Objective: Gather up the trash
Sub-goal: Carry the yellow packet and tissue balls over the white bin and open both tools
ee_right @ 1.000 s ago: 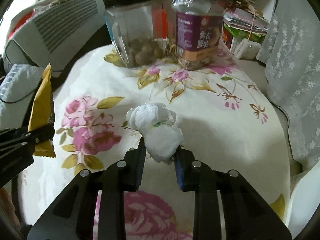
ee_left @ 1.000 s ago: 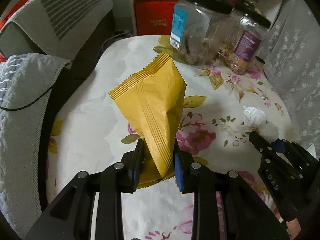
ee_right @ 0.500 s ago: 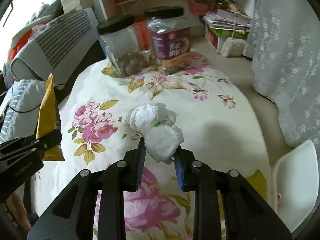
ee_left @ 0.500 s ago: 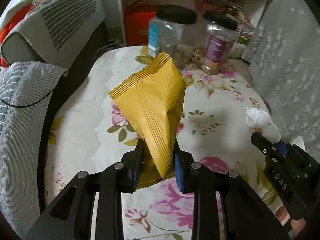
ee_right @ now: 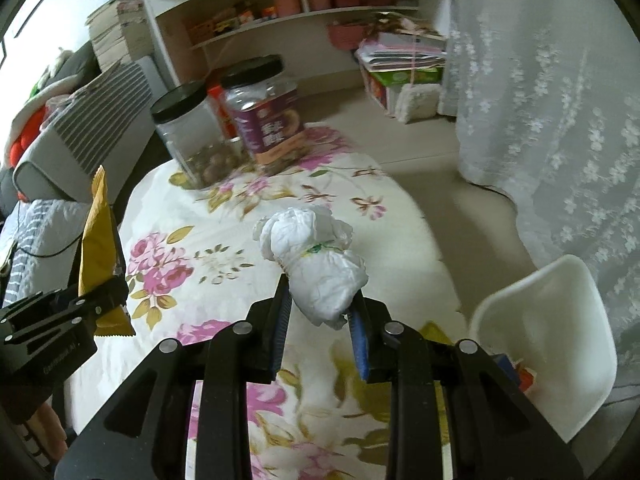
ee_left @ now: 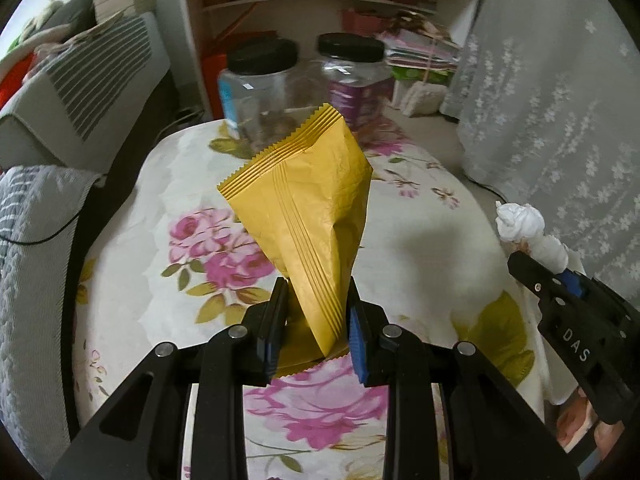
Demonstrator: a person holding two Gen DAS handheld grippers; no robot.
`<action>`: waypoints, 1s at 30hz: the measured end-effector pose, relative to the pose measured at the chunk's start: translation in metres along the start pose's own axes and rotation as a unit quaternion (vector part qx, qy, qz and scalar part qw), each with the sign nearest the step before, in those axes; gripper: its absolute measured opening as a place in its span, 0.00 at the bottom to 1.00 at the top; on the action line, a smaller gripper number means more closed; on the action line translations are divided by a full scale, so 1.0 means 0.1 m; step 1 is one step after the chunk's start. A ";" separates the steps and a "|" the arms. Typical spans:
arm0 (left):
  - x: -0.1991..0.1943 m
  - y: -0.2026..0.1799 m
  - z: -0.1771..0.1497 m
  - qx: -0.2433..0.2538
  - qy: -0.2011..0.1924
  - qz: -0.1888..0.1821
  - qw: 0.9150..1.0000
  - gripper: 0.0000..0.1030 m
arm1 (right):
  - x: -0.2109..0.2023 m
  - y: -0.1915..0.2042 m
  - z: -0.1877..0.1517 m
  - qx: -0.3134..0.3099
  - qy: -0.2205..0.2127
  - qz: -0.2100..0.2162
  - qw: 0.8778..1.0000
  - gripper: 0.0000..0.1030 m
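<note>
Left wrist view: the left gripper [ee_left: 316,312] is squeezed onto the bottom corner of a yellow snack bag [ee_left: 308,216]. The bag stands up from the jaws and leans away, its zigzag top edge highest. It hangs in the air above the table with the flower cloth [ee_left: 420,216]. Far right, the right gripper [ee_left: 560,276] shows from the side, with a white tissue wad [ee_left: 524,232] sticking up out of it. Two jars with black lids [ee_left: 304,84] stand at the far end of the table.

Right wrist view: the right gripper [ee_right: 320,312] is clamped on the white tissue wad [ee_right: 316,256], which points up and away from the jaws. Low on the right sits a white bin [ee_right: 552,340] beside the table edge — a bit of red and blue trash lies inside. The bin is close to the right gripper and lower than it. The left gripper [ee_right: 108,296] and its yellow bag [ee_right: 96,248] are far off on the left, so the right hand is nearer the bin. I think the wad should go first — swing right, tip down, let go.

A second ago both grippers were low over the table and no bin showed. Since then they have pulled back and up, and the bin has come into sight. Both grips are unchanged.
</note>
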State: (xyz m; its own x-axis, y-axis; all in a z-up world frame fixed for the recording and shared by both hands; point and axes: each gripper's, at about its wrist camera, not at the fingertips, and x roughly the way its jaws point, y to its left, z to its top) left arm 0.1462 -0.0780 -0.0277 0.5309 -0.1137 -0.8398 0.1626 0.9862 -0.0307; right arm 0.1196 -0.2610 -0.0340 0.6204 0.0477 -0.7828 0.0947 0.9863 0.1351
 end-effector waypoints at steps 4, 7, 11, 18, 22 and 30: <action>0.01 -0.20 -0.02 0.015 0.001 -0.006 1.000 0.27 | -0.09 -0.21 -0.02 0.015 -0.003 -0.012 1.000 0.25; 0.00 -0.36 -0.04 0.027 0.000 -0.011 1.000 0.27 | -0.15 -0.37 -0.04 0.027 -0.007 -0.022 0.999 0.25; -0.01 -0.60 -0.07 0.043 -0.003 -0.022 0.999 0.27 | -0.26 -0.63 -0.07 0.046 -0.012 -0.041 0.998 0.25; -0.02 -1.02 -0.18 0.080 -0.001 -0.046 0.996 0.27 | -0.40 -1.19 -0.16 0.085 -0.012 -0.090 0.992 0.26; -0.04 -1.31 -0.24 0.106 -0.004 -0.059 0.993 0.27 | -0.49 -1.49 -0.23 0.101 -0.009 -0.128 0.987 0.26; -0.08 -2.00 -0.29 0.140 0.000 -0.097 0.985 0.27 | -0.68 -2.04 -0.35 0.152 -0.011 -0.169 0.974 0.50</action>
State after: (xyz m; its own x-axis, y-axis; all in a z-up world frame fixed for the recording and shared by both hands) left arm 0.0853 -0.2713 -0.0305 0.4666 -0.2972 -0.8331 0.4844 0.8739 -0.0404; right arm 0.0305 -0.4600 -0.0293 0.5292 -0.2789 -0.8013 0.5205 0.8526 0.0470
